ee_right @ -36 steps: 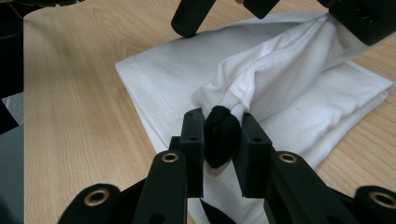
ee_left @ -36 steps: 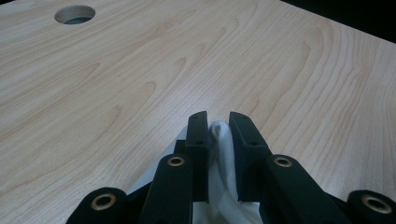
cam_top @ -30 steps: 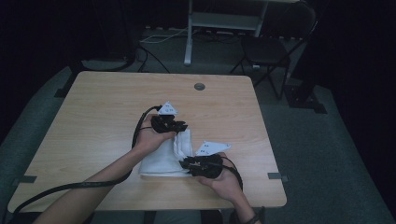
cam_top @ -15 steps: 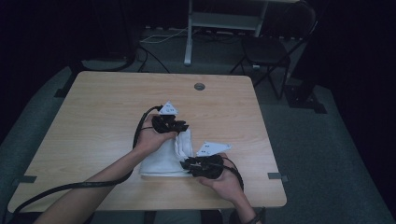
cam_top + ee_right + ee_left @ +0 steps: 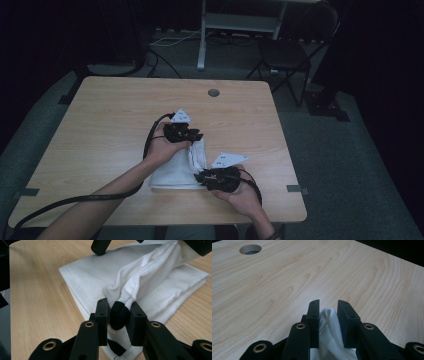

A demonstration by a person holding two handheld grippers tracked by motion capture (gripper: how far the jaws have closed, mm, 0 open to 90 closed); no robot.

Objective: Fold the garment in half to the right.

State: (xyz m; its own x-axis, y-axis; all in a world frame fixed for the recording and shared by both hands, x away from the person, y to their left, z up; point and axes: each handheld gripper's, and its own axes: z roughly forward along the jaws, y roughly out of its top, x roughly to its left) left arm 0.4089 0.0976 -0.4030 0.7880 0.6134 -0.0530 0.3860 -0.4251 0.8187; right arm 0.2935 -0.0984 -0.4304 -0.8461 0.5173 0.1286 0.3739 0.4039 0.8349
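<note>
Two grips, one cloth: a white garment (image 5: 177, 170) lay folded near the front middle of the table, with a twisted strand of it stretched between the two grippers.
Cloth detail: the strand ended in a black cuff (image 5: 119, 315) (a trim piece, by the look of it).
Surface: a pale wooden table (image 5: 100, 130) with a round cable hole (image 5: 213, 92) near its far edge.
Room: dark, with grey carpet (image 5: 360, 165); a black chair (image 5: 287, 52) and a grey stand (image 5: 202, 35) stood beyond the table.
Left gripper (image 5: 328, 308): at the cloth's far corner, jaws just easing apart, a white fold between them, touching the left pad while a gap showed at the right.
Right gripper (image 5: 118, 308): at the cloth's near right corner, jaws narrowly set and pressed on the black cuff.
Hands: the left hand (image 5: 162, 147) rested on the garment, forearm crossing from the near left; the right hand (image 5: 240, 192) lay low, just beside the near edge.
</note>
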